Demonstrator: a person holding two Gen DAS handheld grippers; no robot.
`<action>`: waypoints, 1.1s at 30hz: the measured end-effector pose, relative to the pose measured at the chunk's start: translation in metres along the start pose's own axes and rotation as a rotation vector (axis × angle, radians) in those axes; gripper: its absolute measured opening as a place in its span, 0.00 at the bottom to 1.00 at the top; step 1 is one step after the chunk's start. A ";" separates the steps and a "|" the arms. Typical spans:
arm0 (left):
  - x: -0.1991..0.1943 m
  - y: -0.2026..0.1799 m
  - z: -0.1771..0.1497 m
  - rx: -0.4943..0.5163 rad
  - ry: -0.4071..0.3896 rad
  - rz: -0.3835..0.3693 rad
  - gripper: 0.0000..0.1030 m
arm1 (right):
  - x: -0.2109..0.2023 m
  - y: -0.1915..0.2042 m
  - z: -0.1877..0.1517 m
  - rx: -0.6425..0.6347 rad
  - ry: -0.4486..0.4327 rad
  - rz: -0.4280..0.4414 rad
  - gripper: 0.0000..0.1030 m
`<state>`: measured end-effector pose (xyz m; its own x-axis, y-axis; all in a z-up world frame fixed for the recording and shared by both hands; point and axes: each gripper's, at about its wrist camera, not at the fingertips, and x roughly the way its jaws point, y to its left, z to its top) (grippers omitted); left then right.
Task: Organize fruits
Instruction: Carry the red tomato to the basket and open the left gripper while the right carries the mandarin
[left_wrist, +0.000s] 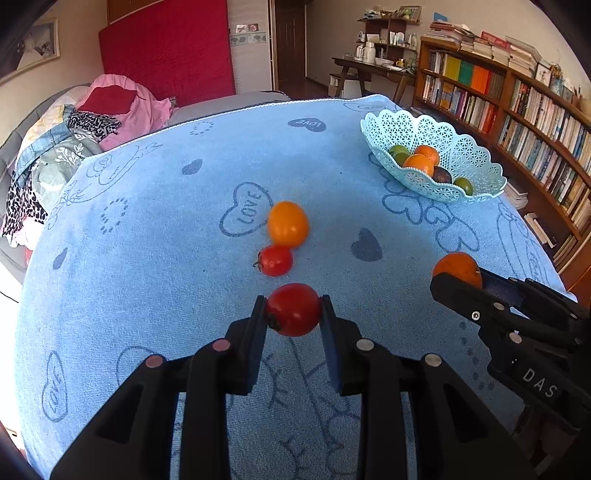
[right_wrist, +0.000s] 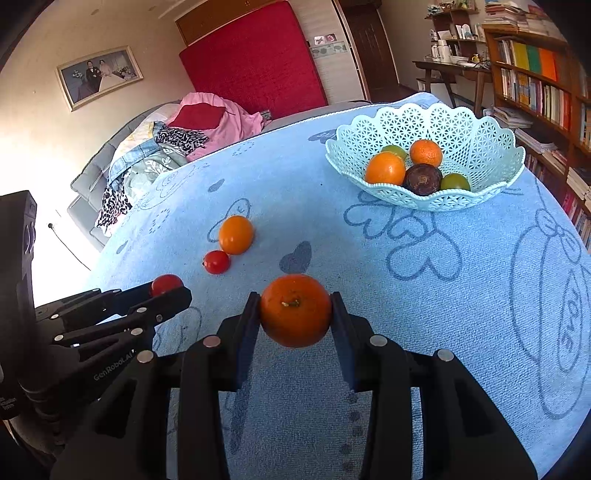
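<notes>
Fingers of the left gripper are clamping a smooth, glossy red tomato from both sides, at 6 o'clock in the left view. Right gripper fingers are pinching a round, dimpled orange with its stem scar facing the camera, also at 6 o'clock in its own view. Both fruits are sitting just above the surface, which is draped in a blue terry towel printed with hearts and "LOVE".

Loose fruit lying on the towel, count 2: a small red tomato and a smooth yellow-orange one, touching each other, at 12 o'clock from the left fingers.

One pale mint plastic basket, lattice-perforated with a scalloped rim, is standing at 1 o'clock in the right view. Visible inside, count 5: two oranges, two green fruits, one dark wrinkled round fruit, all bunched together.

Matte black hard-plastic grippers are showing round metal pins along their arms.
</notes>
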<state>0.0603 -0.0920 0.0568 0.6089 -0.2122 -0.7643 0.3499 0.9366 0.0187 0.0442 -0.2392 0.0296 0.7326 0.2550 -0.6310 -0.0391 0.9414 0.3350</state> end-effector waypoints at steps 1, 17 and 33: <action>0.000 -0.002 0.002 0.002 -0.002 -0.001 0.28 | -0.001 -0.002 0.001 0.003 -0.004 -0.002 0.38; 0.012 -0.035 0.044 0.040 -0.041 -0.043 0.28 | -0.024 -0.046 0.032 0.085 -0.112 -0.064 0.38; 0.024 -0.084 0.093 0.089 -0.104 -0.141 0.28 | -0.040 -0.093 0.063 0.133 -0.195 -0.136 0.38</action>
<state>0.1116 -0.2018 0.0969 0.6181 -0.3721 -0.6925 0.4958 0.8681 -0.0239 0.0608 -0.3511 0.0676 0.8429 0.0690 -0.5337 0.1485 0.9234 0.3538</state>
